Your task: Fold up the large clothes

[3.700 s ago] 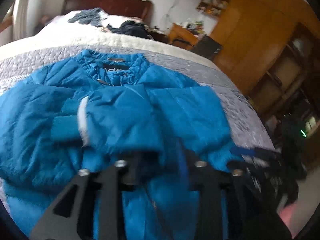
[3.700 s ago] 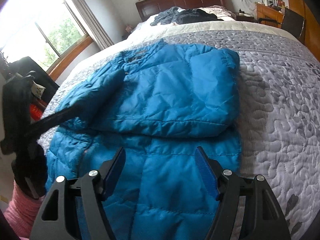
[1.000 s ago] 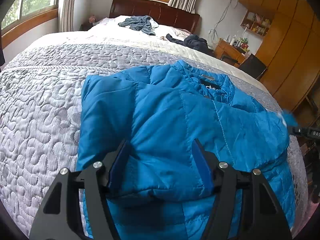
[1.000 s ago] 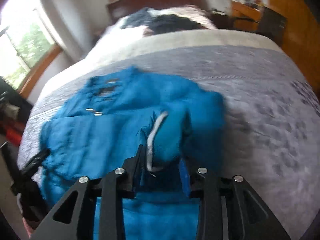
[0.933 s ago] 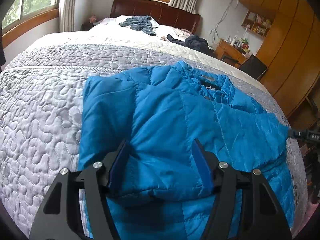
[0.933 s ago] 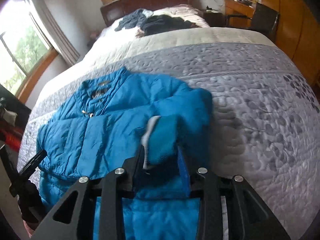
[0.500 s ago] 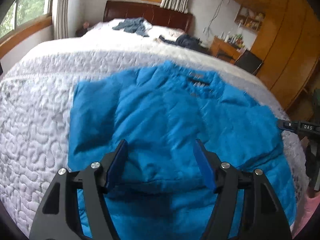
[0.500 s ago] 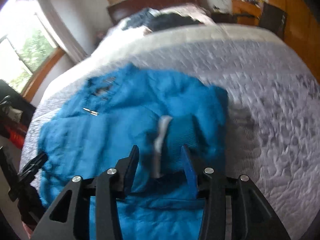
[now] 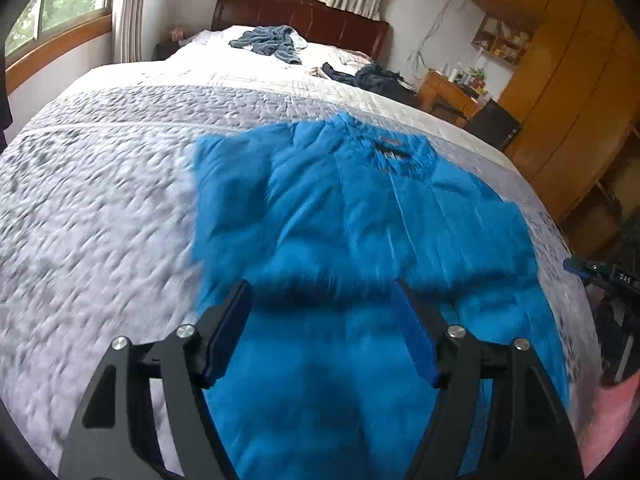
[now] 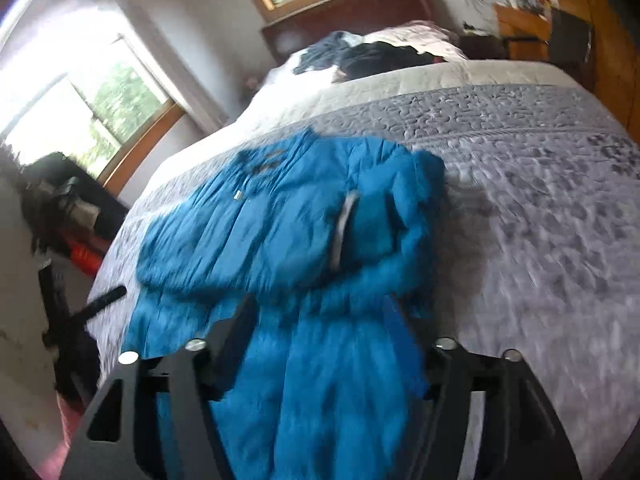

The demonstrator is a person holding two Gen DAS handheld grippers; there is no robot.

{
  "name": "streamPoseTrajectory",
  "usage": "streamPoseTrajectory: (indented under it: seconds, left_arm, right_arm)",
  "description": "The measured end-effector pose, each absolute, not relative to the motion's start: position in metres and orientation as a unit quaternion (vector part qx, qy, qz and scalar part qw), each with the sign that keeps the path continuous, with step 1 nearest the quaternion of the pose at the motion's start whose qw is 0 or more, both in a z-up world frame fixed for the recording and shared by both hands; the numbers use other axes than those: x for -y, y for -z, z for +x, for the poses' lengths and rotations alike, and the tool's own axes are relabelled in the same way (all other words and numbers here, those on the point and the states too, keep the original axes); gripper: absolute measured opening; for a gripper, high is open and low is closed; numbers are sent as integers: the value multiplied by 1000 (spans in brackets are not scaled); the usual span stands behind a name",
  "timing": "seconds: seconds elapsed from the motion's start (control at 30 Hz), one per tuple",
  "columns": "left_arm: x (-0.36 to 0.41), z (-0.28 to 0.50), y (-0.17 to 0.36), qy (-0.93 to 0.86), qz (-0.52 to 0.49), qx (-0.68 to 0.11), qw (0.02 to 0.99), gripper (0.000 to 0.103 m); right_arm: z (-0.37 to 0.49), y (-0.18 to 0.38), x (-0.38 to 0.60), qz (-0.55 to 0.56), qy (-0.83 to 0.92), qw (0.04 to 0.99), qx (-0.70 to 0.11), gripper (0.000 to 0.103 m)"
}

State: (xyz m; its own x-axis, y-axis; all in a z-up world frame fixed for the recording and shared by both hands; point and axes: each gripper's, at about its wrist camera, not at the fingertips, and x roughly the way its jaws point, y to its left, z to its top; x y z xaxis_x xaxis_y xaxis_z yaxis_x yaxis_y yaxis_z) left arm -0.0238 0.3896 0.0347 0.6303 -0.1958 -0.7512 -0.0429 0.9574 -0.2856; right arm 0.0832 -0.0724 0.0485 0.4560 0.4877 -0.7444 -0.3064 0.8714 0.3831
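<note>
A blue puffer jacket [image 9: 360, 220] lies face up on the grey quilted bedspread [image 9: 100, 200], collar toward the headboard. Both sleeves are folded across its chest. In the right wrist view the jacket [image 10: 280, 232] shows a sleeve cuff with a white stripe [image 10: 360, 228] resting on top. My left gripper [image 9: 320, 324] hovers open over the jacket's lower body, holding nothing. My right gripper [image 10: 324, 328] is open too, jaws wide, just above the jacket's lower part. The other gripper's tip [image 9: 600, 270] shows at the right edge of the left wrist view. Both views are motion-blurred.
Loose clothes [image 9: 268, 40] and a dark garment [image 9: 376, 78] lie near the headboard. A wooden wardrobe [image 9: 560, 80] and desk [image 9: 452, 88] stand right of the bed. Bare quilt [image 10: 540, 200] stretches right of the jacket. A pink sleeve [image 9: 612, 412] shows low right.
My right gripper has let go of the sleeve cuff, opened wide and pulled back; the cuff now lies on the jacket's chest. My left gripper, still open, has drawn back slightly.
</note>
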Motion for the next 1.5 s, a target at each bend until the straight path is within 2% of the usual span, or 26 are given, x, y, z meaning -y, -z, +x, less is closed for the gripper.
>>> streamPoseTrajectory:
  seconds: [0.13,0.37,0.6,0.77,0.83,0.87,1.03,1.1,1.2,1.3,1.5]
  left_arm:
    - [-403,-88,-24,36,-142,-461,875,77]
    - [-408,-181,-3,51,-186,-486,852,80]
    - [-395,-205,23,105,-252,-500,822,80]
    - [-377,-201,28,118,-242,-506,819,79]
    - [-374,-201,29,109,-234,-507,823,74]
    - [-372,-200,29,106,-228,-507,824,68]
    - [-374,-201,29,87,-214,-508,830,45]
    - [-371,-202,27,83,-209,-502,835,31]
    - [-371,-204,19,87,-203,-489,844,18]
    - [-371,-205,6,106,-205,-465,855,13]
    - [-381,-197,-29,155,-244,-406,867,11]
  right_arm:
    - [15,-40,86,66,-255,834,-485,75]
    - [-71,-4,95,59,-272,810,-516,79]
    - [-105,25,97,81,-273,790,-543,79]
    - [-113,36,93,81,-276,784,-550,79]
    - [-114,38,92,79,-273,786,-550,74]
    - [-115,38,91,77,-272,788,-547,71]
    - [-113,38,91,83,-274,789,-543,44]
    - [-114,36,91,79,-275,792,-539,38]
    - [-118,24,93,69,-283,803,-521,25]
    - [-118,7,101,89,-306,808,-496,17]
    - [-106,-29,103,112,-342,811,-461,14]
